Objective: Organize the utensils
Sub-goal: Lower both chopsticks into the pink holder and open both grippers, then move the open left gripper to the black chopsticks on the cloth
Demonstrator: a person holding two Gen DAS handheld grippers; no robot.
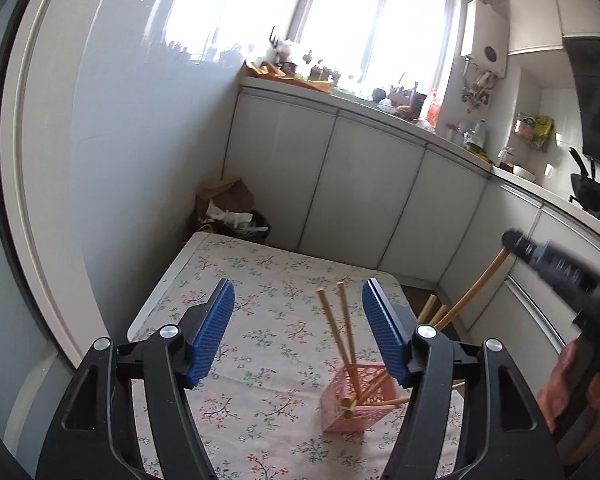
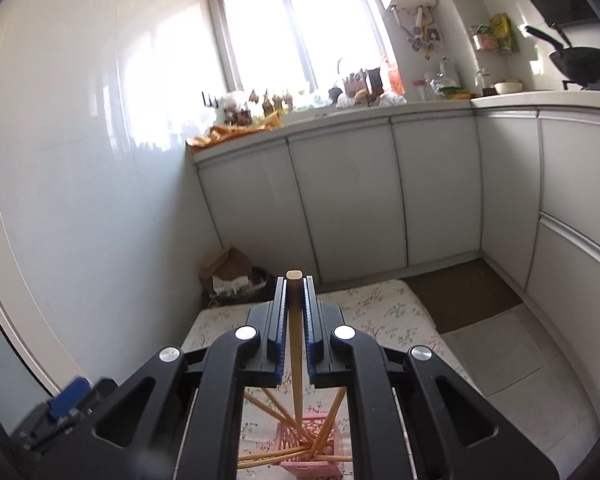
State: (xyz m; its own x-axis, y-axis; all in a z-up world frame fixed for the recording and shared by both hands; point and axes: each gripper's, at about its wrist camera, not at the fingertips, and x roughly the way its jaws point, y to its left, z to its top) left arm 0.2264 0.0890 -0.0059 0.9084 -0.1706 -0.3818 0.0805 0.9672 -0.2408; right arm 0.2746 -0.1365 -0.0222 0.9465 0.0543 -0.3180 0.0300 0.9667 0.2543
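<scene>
Black linkages of the right gripper (image 2: 295,300) fill the lower half of the right wrist view; its blue pads are drawn narrow and clamp a held chopstick (image 2: 296,344), whose square top end shows just above the fingertips at frame centre. The stick runs down toward the pink basket (image 2: 300,440) at the bottom centre, its lower end apparently inside the lattice or at its rim; which cannot be told. Several other chopsticks (image 2: 278,410) already lean in the basket, splayed in different directions, and some poke through its openwork sides. In the left wrist view, the left gripper (image 1: 298,328) stands wide apart and holds nothing, hovering above the floral tablecloth (image 1: 260,280) with the basket at lower centre between its fingers. No loose chopsticks are visible on the cloth. By this evidence the task appears nearly complete: the clamped stick remains to be released into the basket.
</scene>
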